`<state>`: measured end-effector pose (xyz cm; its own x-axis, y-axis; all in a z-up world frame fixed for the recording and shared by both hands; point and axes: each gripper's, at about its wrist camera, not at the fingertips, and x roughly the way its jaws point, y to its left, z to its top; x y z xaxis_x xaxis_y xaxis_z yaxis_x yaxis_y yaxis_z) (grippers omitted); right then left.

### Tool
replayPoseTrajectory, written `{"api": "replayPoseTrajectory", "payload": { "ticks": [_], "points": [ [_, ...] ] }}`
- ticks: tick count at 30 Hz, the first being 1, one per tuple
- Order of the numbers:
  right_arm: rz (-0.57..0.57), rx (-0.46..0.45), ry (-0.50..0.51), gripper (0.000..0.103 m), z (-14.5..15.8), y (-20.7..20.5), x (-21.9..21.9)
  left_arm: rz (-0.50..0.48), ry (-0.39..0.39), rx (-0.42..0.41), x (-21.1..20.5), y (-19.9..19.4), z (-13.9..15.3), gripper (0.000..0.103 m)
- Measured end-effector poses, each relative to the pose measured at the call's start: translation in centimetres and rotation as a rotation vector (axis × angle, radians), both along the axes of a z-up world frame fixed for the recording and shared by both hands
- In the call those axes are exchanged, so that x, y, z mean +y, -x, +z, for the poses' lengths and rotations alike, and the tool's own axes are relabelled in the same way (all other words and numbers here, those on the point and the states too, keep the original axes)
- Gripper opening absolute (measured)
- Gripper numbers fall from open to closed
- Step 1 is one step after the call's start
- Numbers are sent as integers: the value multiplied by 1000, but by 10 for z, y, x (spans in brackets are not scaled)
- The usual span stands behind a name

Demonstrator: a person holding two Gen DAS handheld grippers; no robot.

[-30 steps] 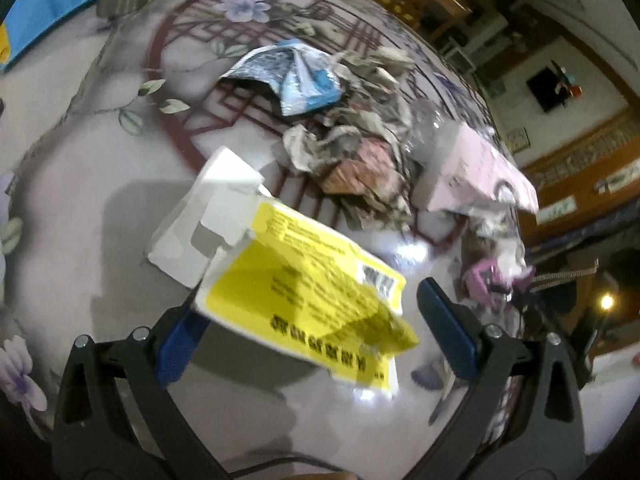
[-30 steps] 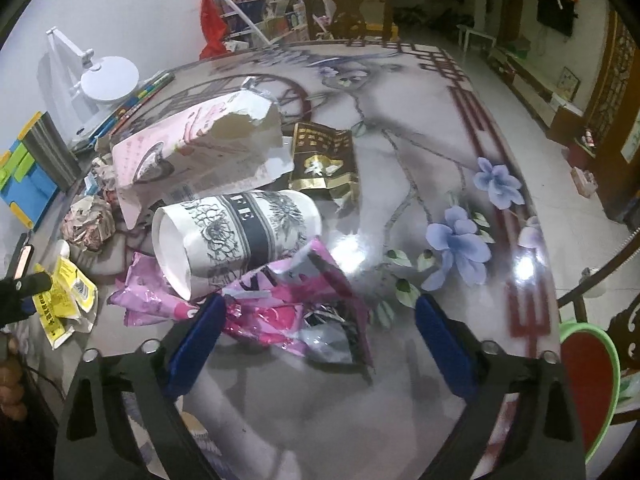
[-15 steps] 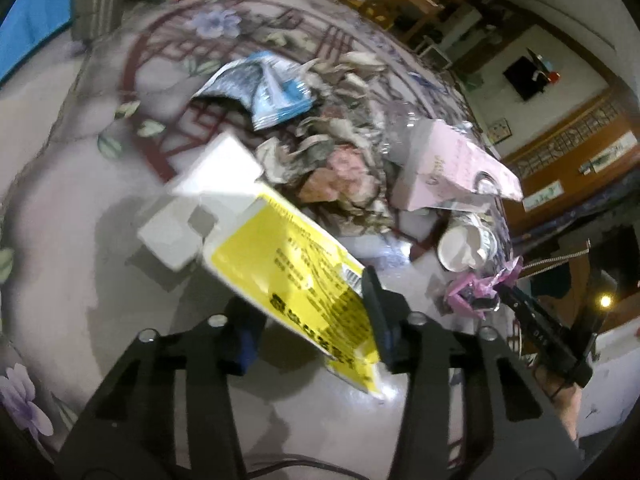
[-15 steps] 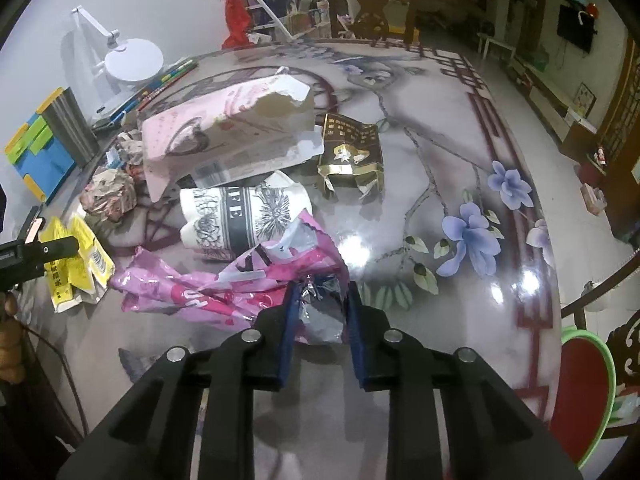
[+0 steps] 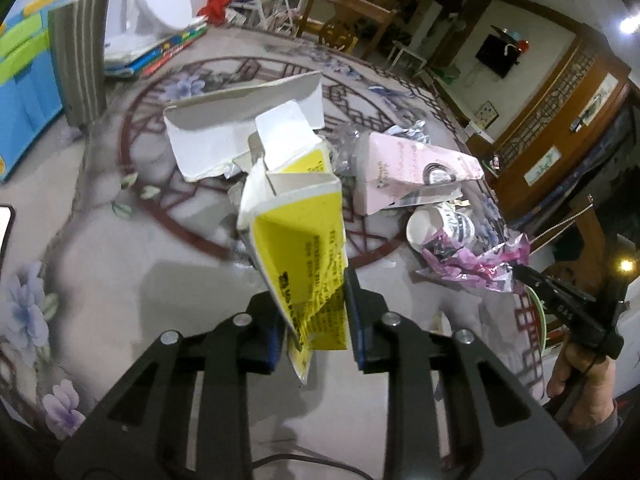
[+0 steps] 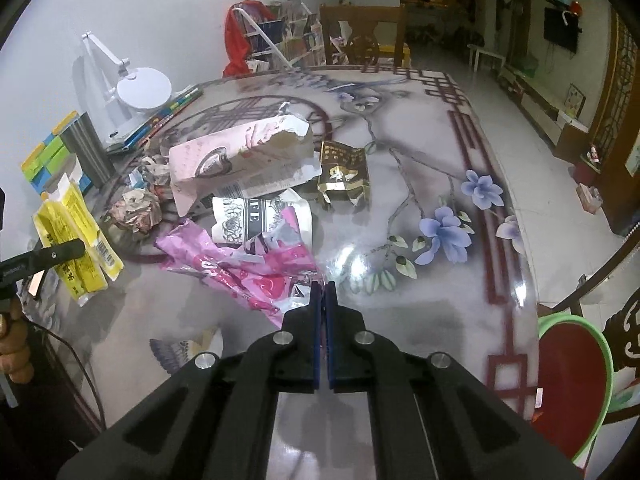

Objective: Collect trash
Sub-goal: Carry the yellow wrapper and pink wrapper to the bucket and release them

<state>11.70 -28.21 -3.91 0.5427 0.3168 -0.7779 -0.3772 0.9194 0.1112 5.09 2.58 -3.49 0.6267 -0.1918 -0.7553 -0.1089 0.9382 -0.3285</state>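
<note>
Left gripper [image 5: 310, 312]: jaws drawn in narrow, clamped on the lower end of the yellow carton [image 5: 298, 232]. They have just been closing, and the carton is pinched between the blue pads. Carton is flattened and torn open; its long axis runs straight ahead from the jaws and upward, white flaps at the far end. It appears clear of the table [image 5: 120, 264], though the lower corner hangs below the pads.

Right gripper [image 6: 323, 292]: jaws fully together, also just closed, nipping the near corner of the pink wrapper [image 6: 240, 268]. Wrapper trails ahead and to the left of the tips, long axis slanting away leftward; most of it looks to rest on the table.

Outward from the right tips: the paper cup [image 6: 256, 220] lies on its side just beyond the wrapper, touching or partly under it. Beyond that, the pink torn bag [image 6: 236, 160], and to its right the gold foil packet [image 6: 344, 176]. Left of the cup, a crumpled paper ball [image 6: 134, 210].

A red basin with green rim [image 6: 576, 380] sits below the table edge, down and to the right of the right gripper.

Judgement: both hands are loaded, so the next move is carry-off. If the basin is the drop point, it lies on the right gripper's side, much nearer to it than to the left. The left hand would have to cross over the pile. Risk: thin corner grip on the wrapper may slip; the cup may drag along.
</note>
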Motion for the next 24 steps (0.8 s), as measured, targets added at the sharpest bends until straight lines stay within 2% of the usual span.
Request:
{"api": "replayPoseTrajectory", "payload": {
  "ticks": [11, 19, 24],
  "points": [
    [-43, -66, -98, 1, 25, 16, -26, -87, -107, -89, -36, 4, 36, 25],
    [-87, -112, -146, 1, 40, 26, -49, -159, -119, -112, -66, -6, 47, 25],
    [-144, -131, -186, 1, 52, 29, -76, -249, -107, -132, -98, -15, 53, 25]
  ]
}}
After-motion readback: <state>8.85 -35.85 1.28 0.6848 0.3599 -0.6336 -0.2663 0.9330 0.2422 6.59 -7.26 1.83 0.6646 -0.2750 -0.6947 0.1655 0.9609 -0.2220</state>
